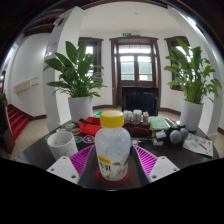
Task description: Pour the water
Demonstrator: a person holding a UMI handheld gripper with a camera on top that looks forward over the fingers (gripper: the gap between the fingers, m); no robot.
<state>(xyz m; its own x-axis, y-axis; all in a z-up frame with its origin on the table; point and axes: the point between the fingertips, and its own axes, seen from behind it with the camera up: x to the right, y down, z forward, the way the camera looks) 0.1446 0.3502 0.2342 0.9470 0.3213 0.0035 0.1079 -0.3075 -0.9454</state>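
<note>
The bottle (113, 150) is blocking the inner faces of both pink pads (82, 160), so contact between pads and bottle is not showing clearly. Its base is sitting behind the gripper (113, 170) body, hidden. Label text on the bottle is reading too small. The clutter (150, 122) on the table (35, 155) behind the bottle is blurring together; individual items are not telling apart. The white cup's (61, 143) contents are not showing.
</note>
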